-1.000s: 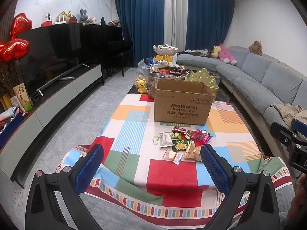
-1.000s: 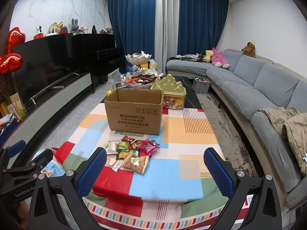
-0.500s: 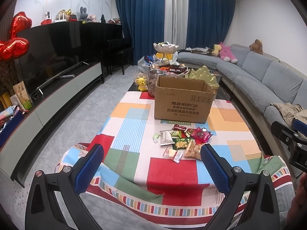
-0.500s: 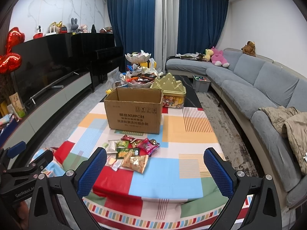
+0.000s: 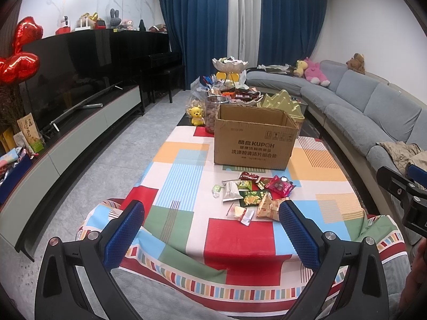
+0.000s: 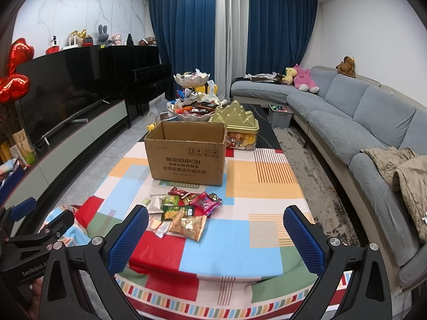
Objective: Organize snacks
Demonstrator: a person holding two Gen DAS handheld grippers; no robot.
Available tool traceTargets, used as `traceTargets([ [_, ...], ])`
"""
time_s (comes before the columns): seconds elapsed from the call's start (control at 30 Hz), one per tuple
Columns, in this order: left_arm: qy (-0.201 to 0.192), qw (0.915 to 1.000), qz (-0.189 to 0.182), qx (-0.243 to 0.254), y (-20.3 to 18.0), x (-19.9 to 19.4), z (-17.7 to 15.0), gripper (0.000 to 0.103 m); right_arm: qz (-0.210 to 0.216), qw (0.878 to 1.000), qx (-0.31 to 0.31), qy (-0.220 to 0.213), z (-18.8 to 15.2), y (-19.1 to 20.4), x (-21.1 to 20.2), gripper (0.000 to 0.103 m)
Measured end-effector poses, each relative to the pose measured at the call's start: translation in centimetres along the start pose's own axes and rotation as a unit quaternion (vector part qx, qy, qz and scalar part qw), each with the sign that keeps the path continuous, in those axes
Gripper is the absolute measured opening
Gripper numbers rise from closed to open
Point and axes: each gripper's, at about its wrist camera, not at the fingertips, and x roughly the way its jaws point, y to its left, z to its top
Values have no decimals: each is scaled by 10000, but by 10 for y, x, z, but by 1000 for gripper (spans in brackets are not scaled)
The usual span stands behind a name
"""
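At the near edge of the table (image 6: 240, 256) we hold both tongs above the cloth, touching nothing. Left tongs (image 5: 210, 229): blue pads wide apart, empty. Right tongs (image 6: 216, 232): same, pads wide apart, empty. Each one shows in the other's camera at the frame edge, so they sit side by side, well apart.

Snack pile (image 5: 253, 194) lies on the checked tablecloth just past the tongs, near the table's middle, loose and partly overlapping. From the right camera the pile (image 6: 181, 210) sits toward the left pad. We see a tan packet (image 6: 188, 224) nearest us, a green packet (image 6: 174, 210) behind it, a pink wrapper (image 6: 206, 201) to the right and a white packet (image 6: 156, 202) to the left.

Cardboard box (image 5: 254, 140) stands upright just beyond the pile, top flaps open, printed side facing us. We cannot see inside it. Behind the box: a gold tin (image 6: 238, 130) at far right and a tiered dish (image 6: 192, 80) of more sweets further back.

Grey sofa (image 6: 347, 122) runs along the right, TV unit (image 5: 80, 122) along the left.
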Motion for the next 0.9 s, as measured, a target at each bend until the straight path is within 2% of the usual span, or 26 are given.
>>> traceTargets([
  [0.53,14,10000,-11,16,3,6,1,102,-30,10000,14,85,-6,0,16,103],
  [0.9,130,9996,-11,242,-4,34,14,102,-52,9996,-61,280,3,-3,38,103],
])
